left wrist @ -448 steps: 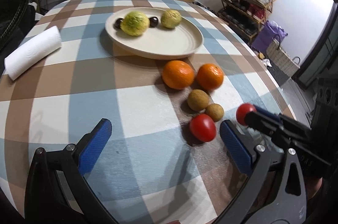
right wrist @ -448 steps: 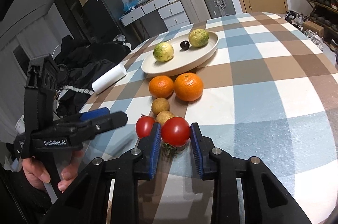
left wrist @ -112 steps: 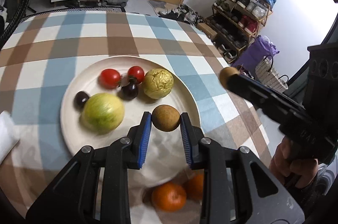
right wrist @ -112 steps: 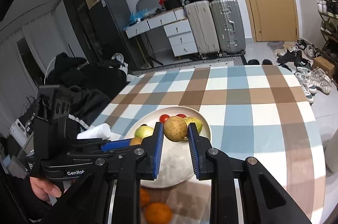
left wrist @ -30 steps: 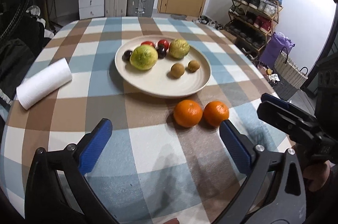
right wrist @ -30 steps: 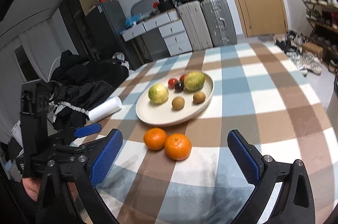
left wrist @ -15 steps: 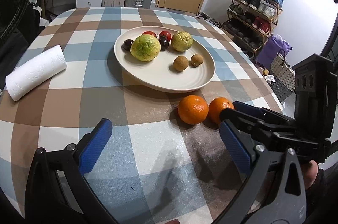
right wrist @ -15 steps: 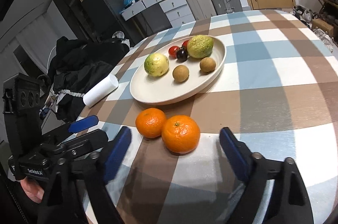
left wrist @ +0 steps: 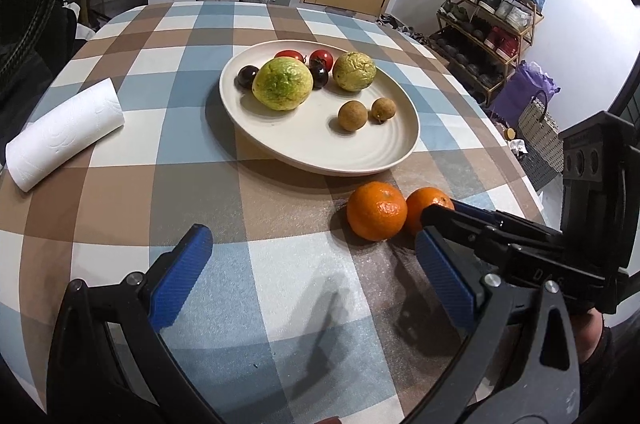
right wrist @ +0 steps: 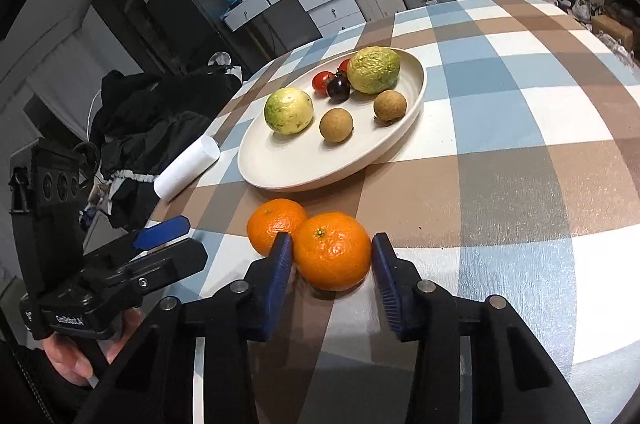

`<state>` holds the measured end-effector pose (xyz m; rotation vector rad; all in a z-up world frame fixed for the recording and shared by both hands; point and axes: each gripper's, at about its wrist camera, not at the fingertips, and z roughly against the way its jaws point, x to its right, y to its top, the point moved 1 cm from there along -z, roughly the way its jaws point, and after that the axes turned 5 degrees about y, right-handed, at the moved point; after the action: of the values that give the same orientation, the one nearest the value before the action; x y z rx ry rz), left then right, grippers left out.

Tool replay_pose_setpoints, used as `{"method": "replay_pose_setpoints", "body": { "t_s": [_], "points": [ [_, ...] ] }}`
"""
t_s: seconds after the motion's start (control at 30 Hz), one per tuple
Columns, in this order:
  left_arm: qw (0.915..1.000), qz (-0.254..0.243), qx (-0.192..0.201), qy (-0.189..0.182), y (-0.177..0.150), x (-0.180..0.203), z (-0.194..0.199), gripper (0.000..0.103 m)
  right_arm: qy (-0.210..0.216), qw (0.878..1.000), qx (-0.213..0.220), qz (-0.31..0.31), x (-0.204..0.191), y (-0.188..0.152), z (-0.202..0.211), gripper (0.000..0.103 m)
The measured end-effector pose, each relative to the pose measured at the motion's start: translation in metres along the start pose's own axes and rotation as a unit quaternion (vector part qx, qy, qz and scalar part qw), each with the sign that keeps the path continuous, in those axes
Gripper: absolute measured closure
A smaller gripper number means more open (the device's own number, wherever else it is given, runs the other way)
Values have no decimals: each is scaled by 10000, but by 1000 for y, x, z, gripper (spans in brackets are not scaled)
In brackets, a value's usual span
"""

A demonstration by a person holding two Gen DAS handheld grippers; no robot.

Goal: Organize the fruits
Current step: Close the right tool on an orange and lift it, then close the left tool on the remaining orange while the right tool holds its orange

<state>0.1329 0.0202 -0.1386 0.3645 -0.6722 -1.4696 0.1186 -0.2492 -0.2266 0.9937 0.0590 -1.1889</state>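
1. Right gripper (right wrist: 332, 262) sat low over the checked tablecloth (right wrist: 520, 152) with its blue pads either side of the nearer orange (right wrist: 331, 255). Its jaws were closing. The left pad looked to be at the fruit's skin, wedged in the gap between the two oranges, while a thin gap remained at the right pad, so the grip did not look complete.
2. That orange lay on the cloth, touching the second orange (right wrist: 274, 224) and just short of the plate (right wrist: 280, 168). Most likely it was taken first because it was the nearer one, with its outer flank free for a pad.
3. Left gripper (left wrist: 316, 276) hovered over bare cloth with its jaws wide apart and nothing between them, probably waiting for the second orange.
4. On the plate were two yellow-green fruits, two brown longans (right wrist: 337, 125), two red tomatoes and dark round fruits; I judged that only the two oranges remained to be moved there.
5. Being nearly round, the nearer orange had no real long axis. Its stem dimple (right wrist: 319, 233) faced up and a little toward the plate, so the pads squeezed it across its middle.
6. A paper towel roll (left wrist: 64, 134) lay on its side, well apart from the fruit.
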Motion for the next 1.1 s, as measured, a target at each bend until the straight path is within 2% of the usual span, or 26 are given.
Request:
{"method": "replay_pose_setpoints", "body": {
  "t_s": [0.5, 0.63, 0.83, 1.07, 1.1],
  "points": [
    [9996, -201, -83, 175, 8, 18, -9, 2, -5, 9992, 400, -17, 4, -2, 21, 62],
    [9993, -253, -245, 143, 11, 27, -19, 2, -49, 9986, 517, -18, 8, -3, 33, 62],
    [9984, -351, -285, 331, 15, 37, -29, 2, -95, 9975, 697, -89, 18, -5, 55, 62],
    [9983, -439, -330, 204, 18, 44, -39, 2, -154, 9960, 865, -160, 28, -9, 76, 62],
    [9982, -460, -360, 156, 19, 45, -41, 6, -168, 9958, 884, -174, 29, -10, 78, 62]
  ]
}}
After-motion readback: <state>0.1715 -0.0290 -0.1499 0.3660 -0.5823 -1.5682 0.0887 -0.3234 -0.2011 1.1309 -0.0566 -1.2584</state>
